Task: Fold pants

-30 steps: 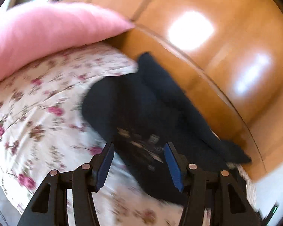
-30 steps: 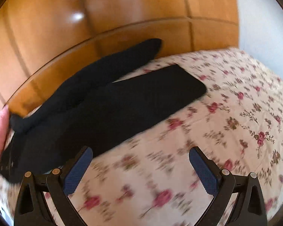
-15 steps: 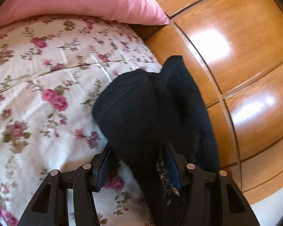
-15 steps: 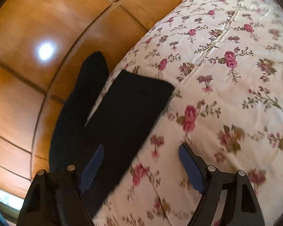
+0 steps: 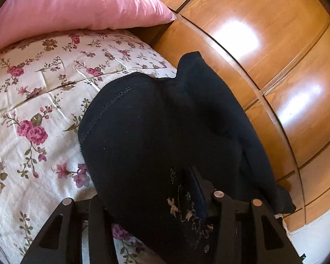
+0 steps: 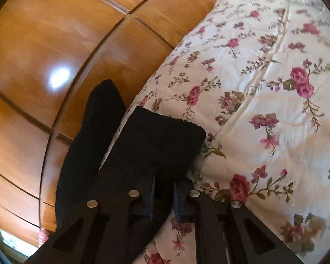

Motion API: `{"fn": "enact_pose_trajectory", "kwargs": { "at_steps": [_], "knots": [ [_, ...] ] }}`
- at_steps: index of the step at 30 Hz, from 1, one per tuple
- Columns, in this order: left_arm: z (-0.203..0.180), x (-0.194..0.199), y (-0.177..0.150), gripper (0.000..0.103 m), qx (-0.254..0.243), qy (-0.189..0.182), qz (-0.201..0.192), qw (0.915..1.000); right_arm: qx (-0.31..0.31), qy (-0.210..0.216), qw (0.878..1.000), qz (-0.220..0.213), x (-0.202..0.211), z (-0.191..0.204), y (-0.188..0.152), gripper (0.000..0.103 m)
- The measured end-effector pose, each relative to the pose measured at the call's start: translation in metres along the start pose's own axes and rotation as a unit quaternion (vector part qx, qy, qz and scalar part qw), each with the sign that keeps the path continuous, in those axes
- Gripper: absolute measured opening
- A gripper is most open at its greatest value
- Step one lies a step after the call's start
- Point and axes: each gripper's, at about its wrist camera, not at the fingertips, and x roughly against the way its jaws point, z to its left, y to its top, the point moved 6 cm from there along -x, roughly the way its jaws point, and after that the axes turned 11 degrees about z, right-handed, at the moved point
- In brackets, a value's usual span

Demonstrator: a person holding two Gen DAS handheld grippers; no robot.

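Both grippers, left (image 5: 151, 200) and right (image 6: 164, 198), pinch the pants (image 5: 160, 136) on the bed (image 6: 264, 110); no fold laid yet, 1 leg over its edge

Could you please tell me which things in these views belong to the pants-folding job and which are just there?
Part of the job:
black pants
left gripper, fabric between its jaws
right gripper, closed on a pant leg

Just there:
pink pillow
floral bedspread
wooden panelling

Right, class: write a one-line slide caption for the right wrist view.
Right gripper pinches the black pants at a leg hem on the floral bedspread.
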Motion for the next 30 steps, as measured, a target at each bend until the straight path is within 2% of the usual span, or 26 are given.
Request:
{"fn": "enact_pose_trajectory", "kwargs": {
  "at_steps": [4,6,7,8,9,11,14,19,23,26,30],
  "knots": [
    [0.004,0.0,0.001,0.05,0.007,-0.013,-0.005,0.9999,0.001,0.004,1.0,-0.003,0.001,-0.001,0.0,0.012],
    [0.006,0.002,-0.001,0.045,0.01,-0.018,-0.005,0.9998,0.002,0.003,1.0,-0.005,0.002,-0.001,-0.001,0.012],
    [0.009,0.003,-0.001,0.025,0.014,-0.017,-0.005,0.9997,0.004,0.002,1.0,-0.006,0.003,-0.001,-0.002,0.012],
    [0.012,0.002,-0.003,0.007,0.021,-0.031,0.001,0.9993,0.004,0.0,1.0,-0.008,0.004,-0.001,-0.003,0.012],
    [0.015,-0.002,-0.004,0.007,0.029,-0.058,0.015,0.9978,0.005,-0.002,1.0,-0.013,0.008,-0.001,-0.005,0.011],
    [0.019,0.001,-0.004,0.007,0.041,-0.073,0.012,0.9964,0.002,-0.003,1.0,-0.021,0.014,-0.001,-0.009,0.011],
    [0.017,0.012,-0.007,0.007,0.039,-0.068,0.005,0.9969,-0.009,0.0,1.0,-0.029,0.024,-0.005,-0.013,0.011],
    [0.018,0.039,-0.005,0.007,0.057,-0.099,-0.015,0.9934,-0.026,-0.007,0.999,-0.02,0.039,-0.01,-0.016,0.011],
    [0.009,0.062,-0.007,0.006,0.031,-0.108,-0.024,0.9934,0.008,-0.001,0.999,-0.037,0.067,0.005,-0.017,0.009],
    [0.0,0.083,-0.01,0.006,0.014,-0.122,-0.03,0.9919,0.012,0.029,0.998,-0.059,0.1,0.015,-0.018,0.009],
    [-0.007,0.114,-0.016,0.006,-0.008,-0.129,-0.038,0.9909,0.027,0.042,0.996,-0.08,0.135,0.026,-0.021,0.009]
  ]
}}
